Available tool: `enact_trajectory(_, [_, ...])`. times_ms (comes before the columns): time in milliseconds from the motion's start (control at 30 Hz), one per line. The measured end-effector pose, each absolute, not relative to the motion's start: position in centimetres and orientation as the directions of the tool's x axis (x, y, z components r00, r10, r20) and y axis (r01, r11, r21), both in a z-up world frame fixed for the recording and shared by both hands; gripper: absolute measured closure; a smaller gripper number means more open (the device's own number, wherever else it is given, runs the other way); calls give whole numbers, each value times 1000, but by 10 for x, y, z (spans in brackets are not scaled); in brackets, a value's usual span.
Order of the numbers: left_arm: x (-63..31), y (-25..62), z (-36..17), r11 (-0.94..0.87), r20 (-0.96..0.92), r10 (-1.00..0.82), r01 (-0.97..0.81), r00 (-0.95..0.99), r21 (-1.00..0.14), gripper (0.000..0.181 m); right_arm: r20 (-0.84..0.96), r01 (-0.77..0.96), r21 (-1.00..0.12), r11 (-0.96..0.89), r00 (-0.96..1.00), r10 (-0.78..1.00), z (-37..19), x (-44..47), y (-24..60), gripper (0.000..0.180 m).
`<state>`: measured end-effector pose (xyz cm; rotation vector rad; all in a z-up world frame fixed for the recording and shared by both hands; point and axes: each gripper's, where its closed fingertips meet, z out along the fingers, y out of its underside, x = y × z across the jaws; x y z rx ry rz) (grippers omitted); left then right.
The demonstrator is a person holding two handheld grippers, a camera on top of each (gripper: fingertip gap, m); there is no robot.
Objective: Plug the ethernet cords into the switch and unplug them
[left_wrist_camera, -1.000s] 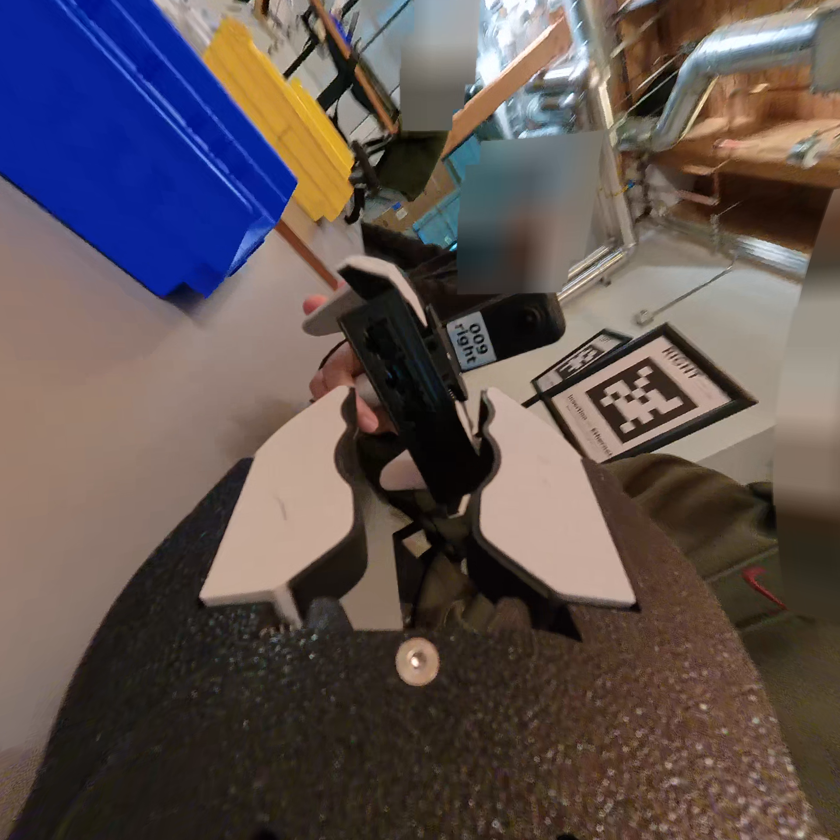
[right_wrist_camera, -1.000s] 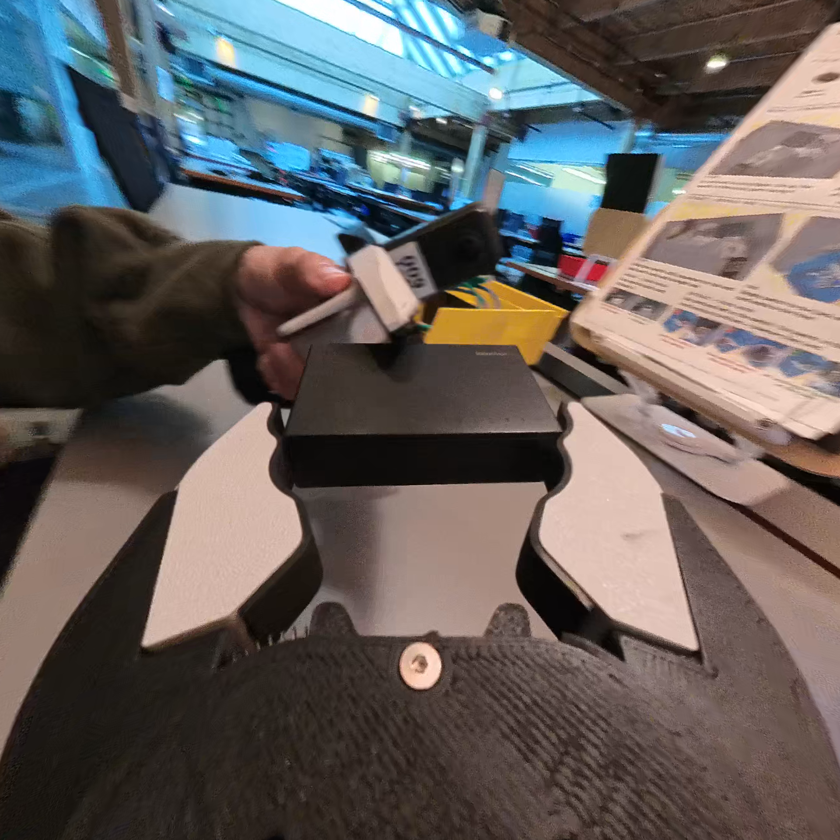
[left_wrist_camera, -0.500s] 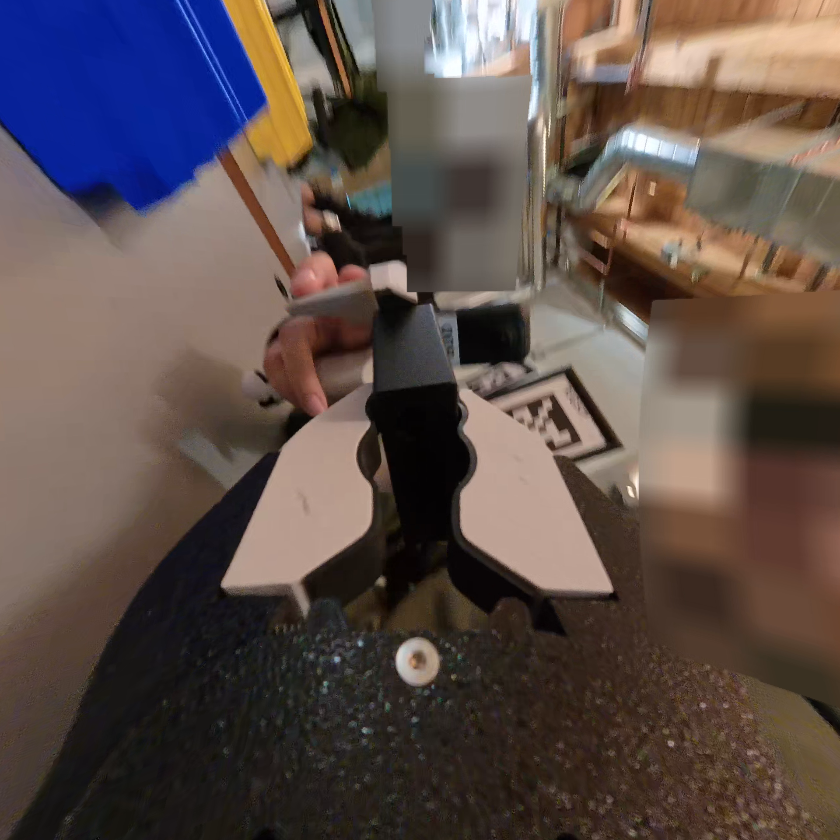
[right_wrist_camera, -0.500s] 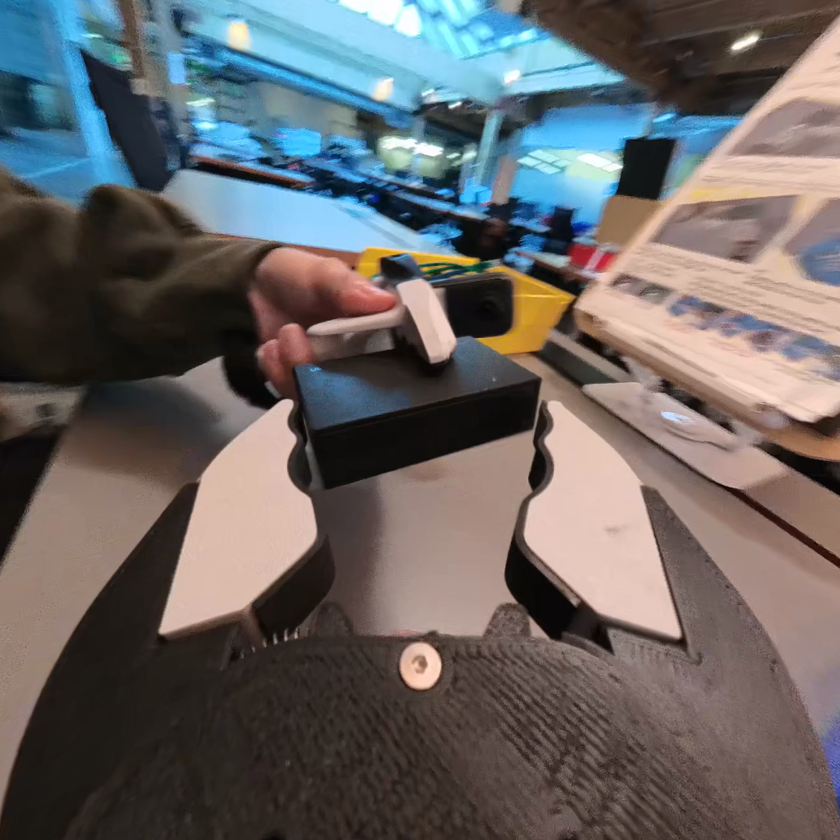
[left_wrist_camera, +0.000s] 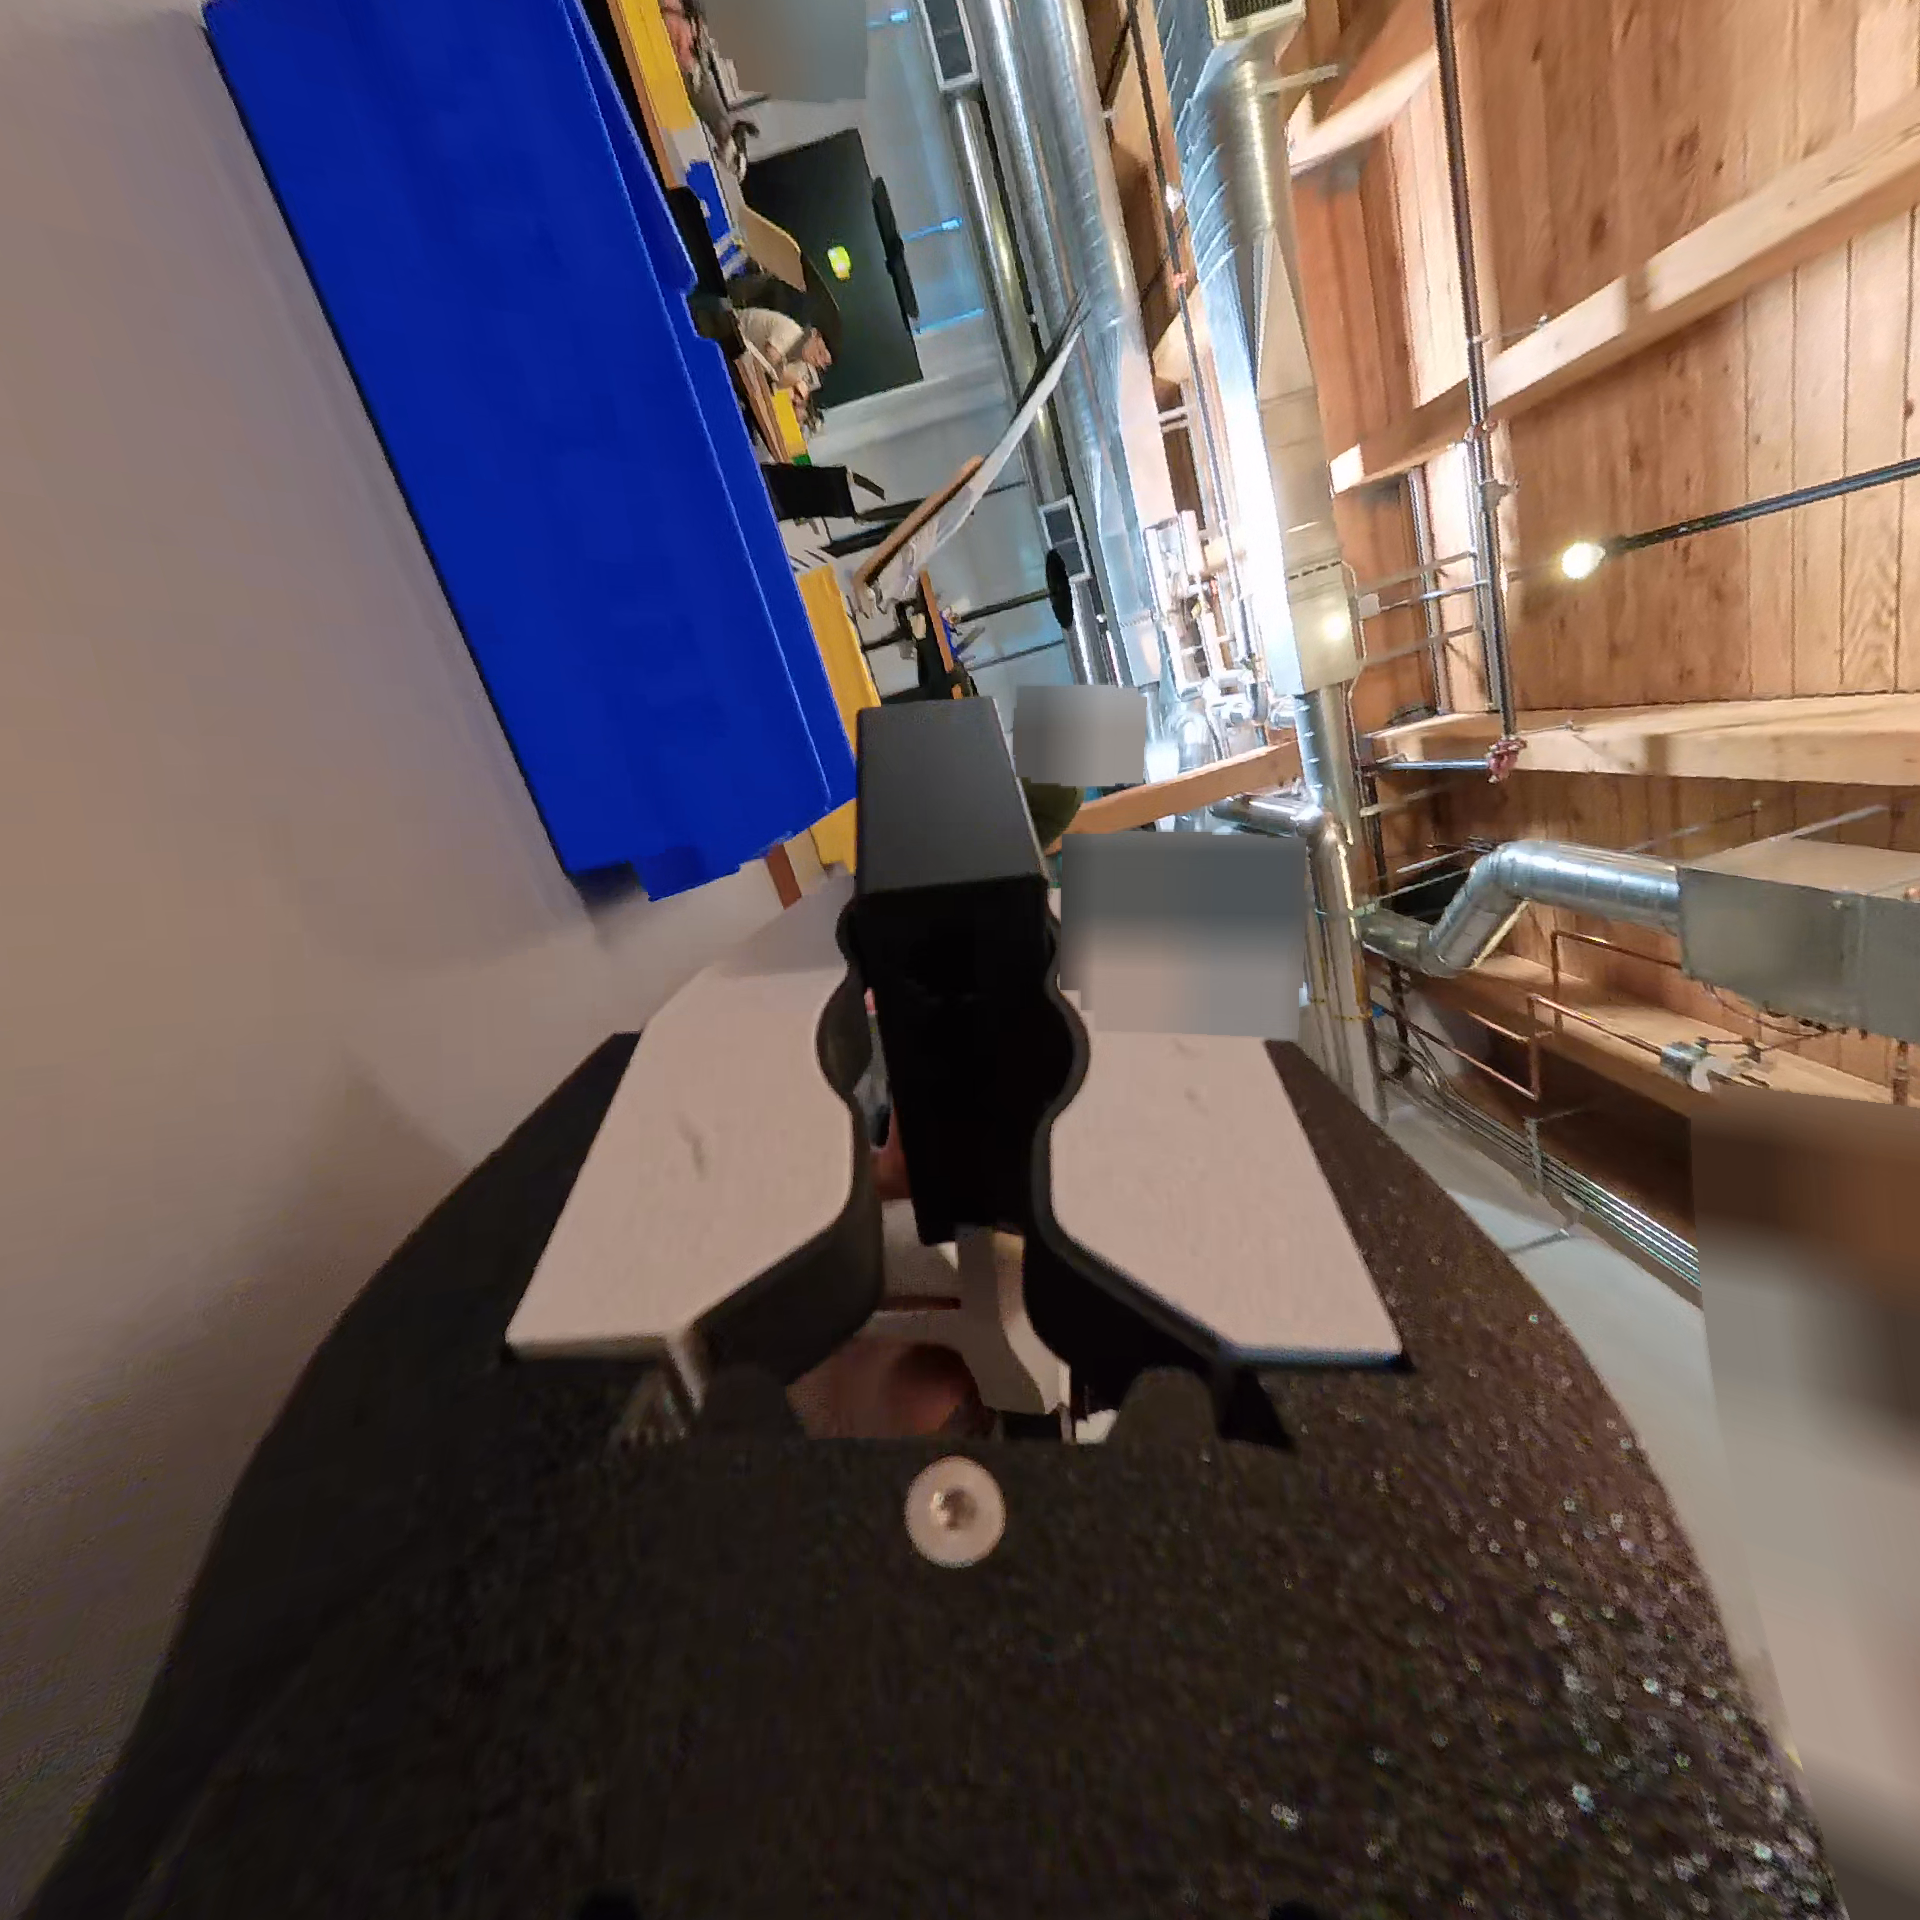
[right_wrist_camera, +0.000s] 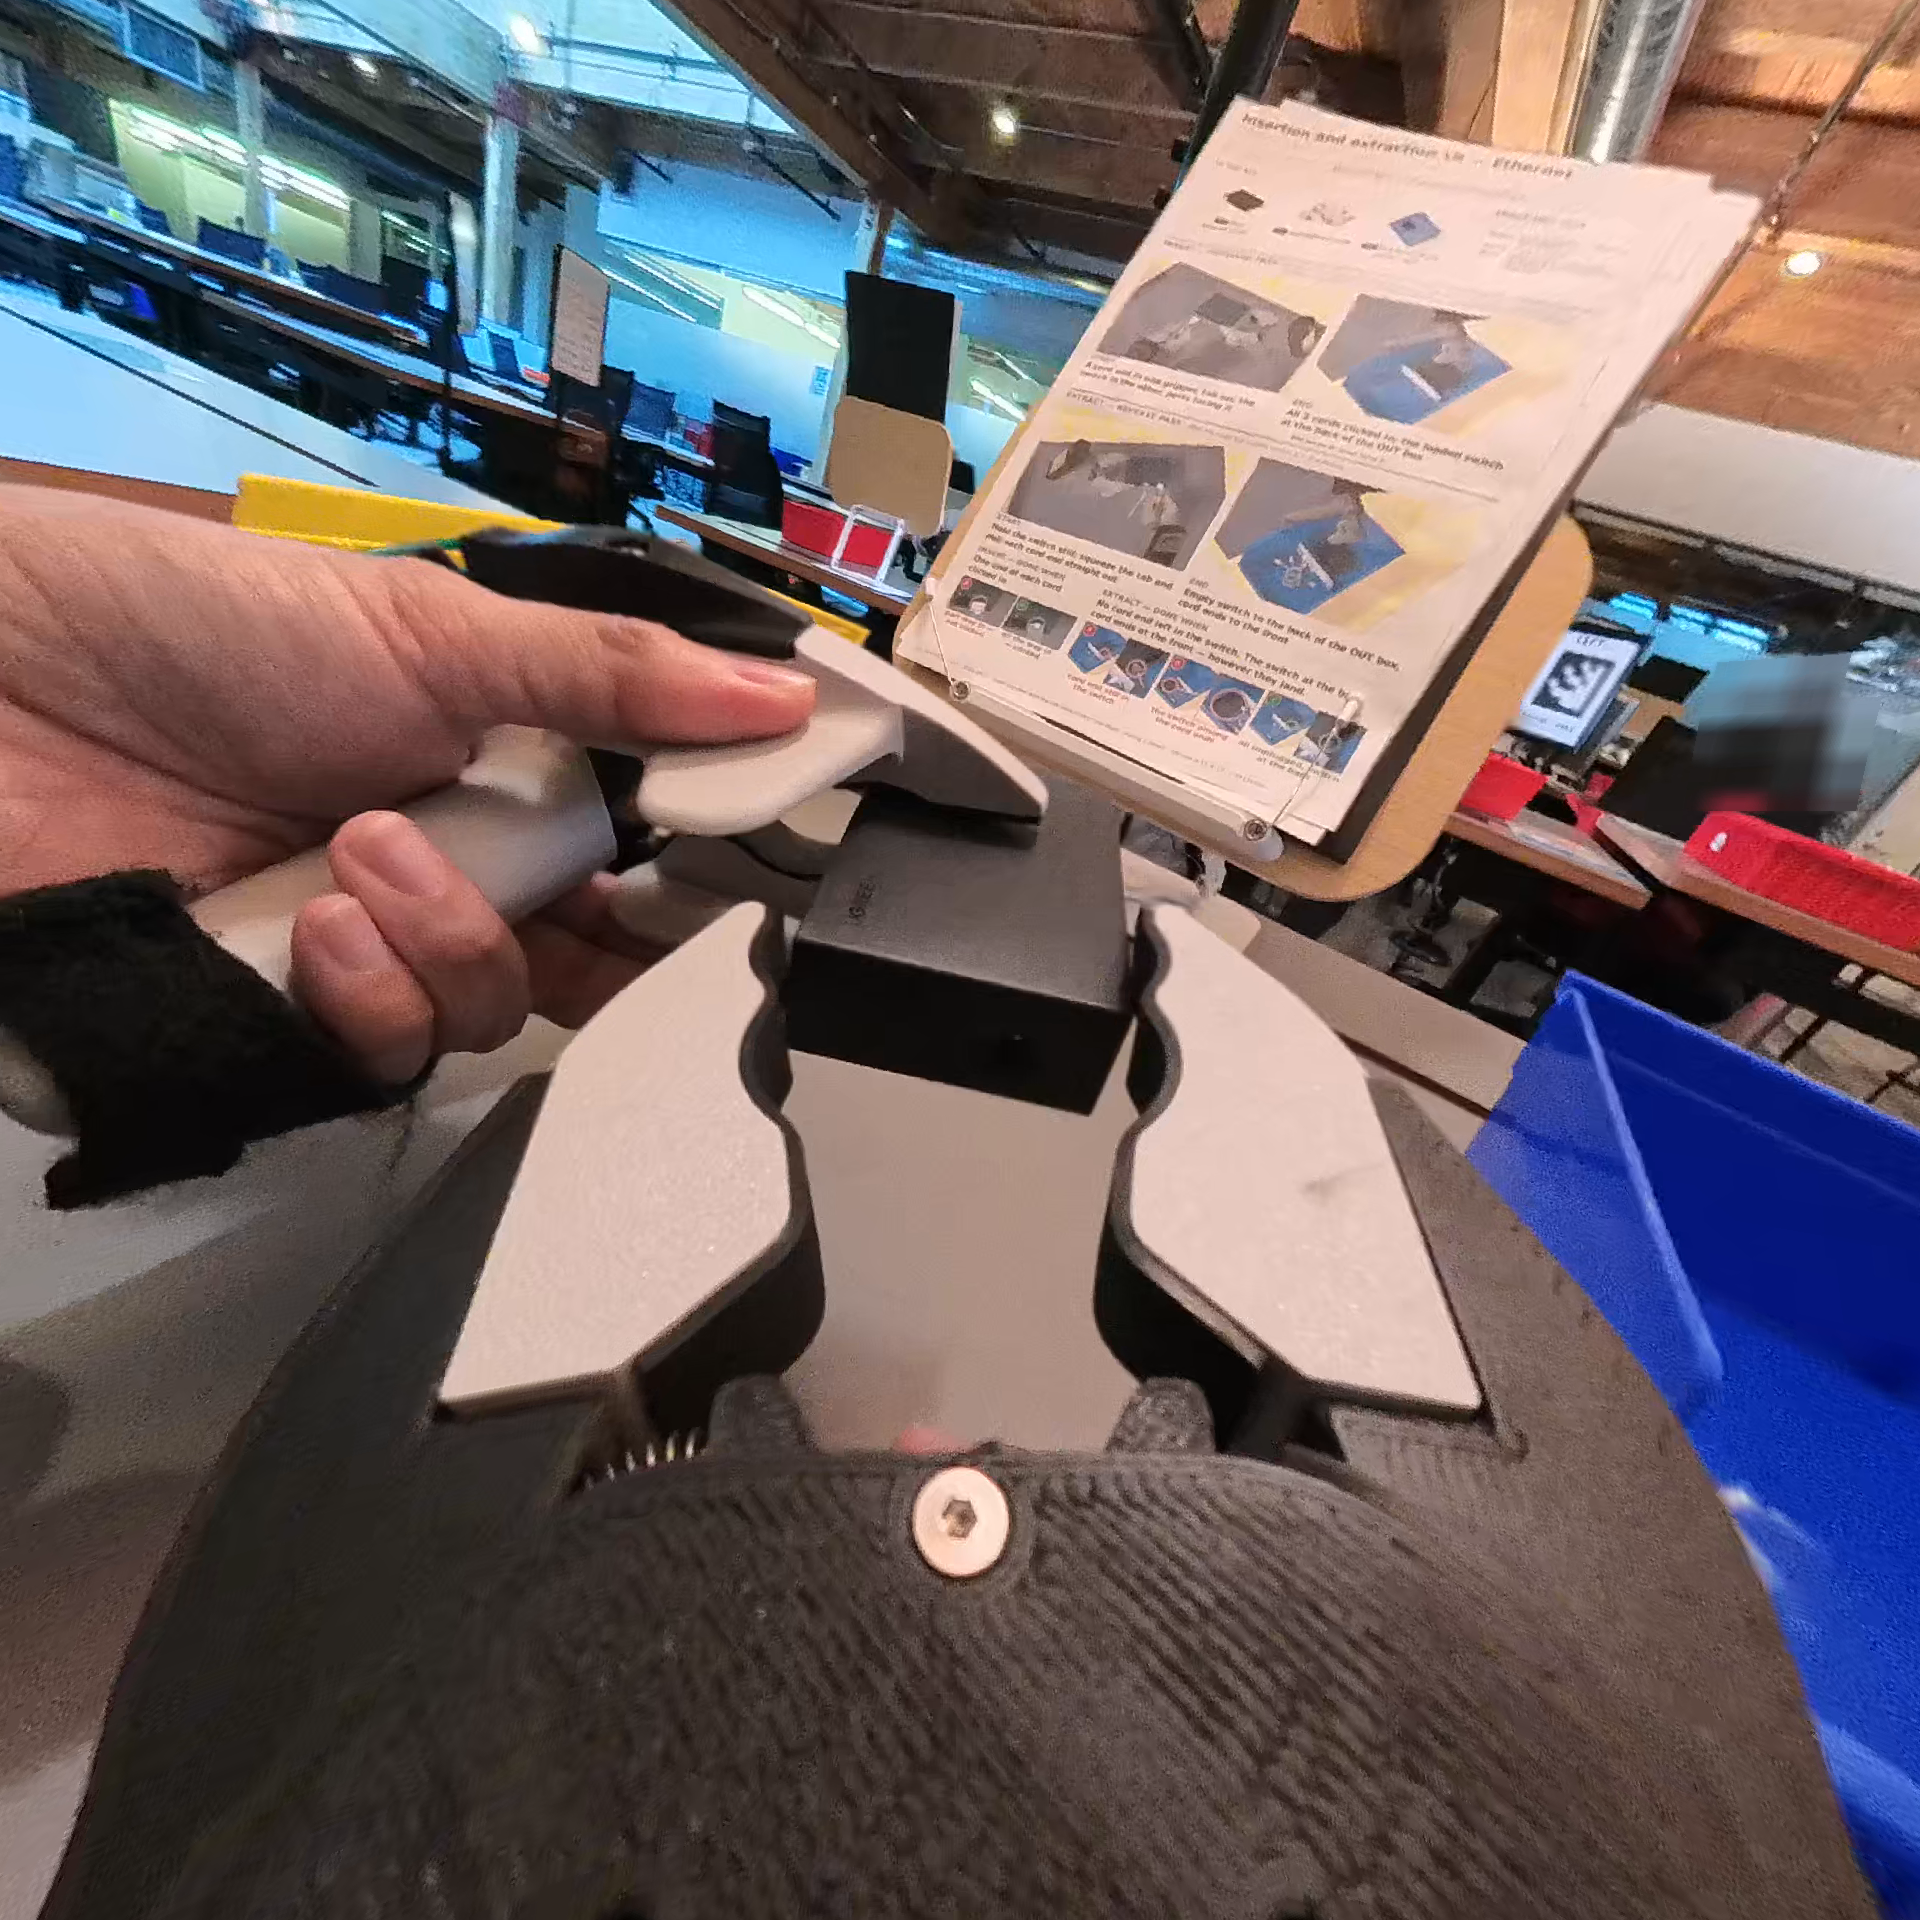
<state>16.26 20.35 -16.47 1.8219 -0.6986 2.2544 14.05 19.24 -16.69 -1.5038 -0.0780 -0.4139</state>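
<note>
The switch [right_wrist_camera: 956, 977] is a flat black box held above the grey table [right_wrist_camera: 156, 1351]. My left gripper [left_wrist_camera: 951, 966] is shut on it across its thin faces; the switch [left_wrist_camera: 940, 831] stands edge-on between the pads. In the right wrist view a hand holds that left gripper [right_wrist_camera: 883, 769], clamped on the switch's top and underside. My right gripper [right_wrist_camera: 956, 935] has narrowed onto the switch's near end, with both fingers against its sides. A strand of green cord [right_wrist_camera: 416, 545] shows over the yellow bin [right_wrist_camera: 343, 509]. The switch's ports are hidden.
A blue bin [right_wrist_camera: 1714, 1247] stands close on the right; it also shows in the left wrist view [left_wrist_camera: 520, 416]. An instruction sheet on a wooden stand [right_wrist_camera: 1299, 468] rises behind the switch. Work tables and red trays lie farther back.
My right gripper let go of the switch half a second ago and has since narrowed onto it again. The left gripper kept its hold and rolled. Both moved toward the blue bin.
</note>
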Motion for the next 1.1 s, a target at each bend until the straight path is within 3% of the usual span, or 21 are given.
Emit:
enact_trajectory(200, [162,201,-161,-874,942,-234,-373,-241,-312,153,170,178,-984,7,954,-246,-174,147,194,112])
enact_trajectory(400, [159,196,-157,-848,930,-245,-405,-274,-343,153,141,150,-988,43,978,-156,-169,143,191,118])
enact_trajectory(500, [154,197,-154,-800,904,-300,-435,-306,-413,148,-2,2,-997,74,999,-51,-165,141,188,118])
enact_trajectory(667, [150,201,-157,-728,903,-342,-534,-261,-430,140,-151,-153,-983,97,988,25,-168,145,186,118])
enact_trajectory(767, [149,200,-160,-703,900,-356,-563,-251,-435,142,-145,-149,-984,102,989,43,-168,142,187,118])
enact_trajectory(1100, [152,199,-164,-764,952,-203,-571,-228,-300,152,1,15,-988,154,996,-90,-167,145,184,118])
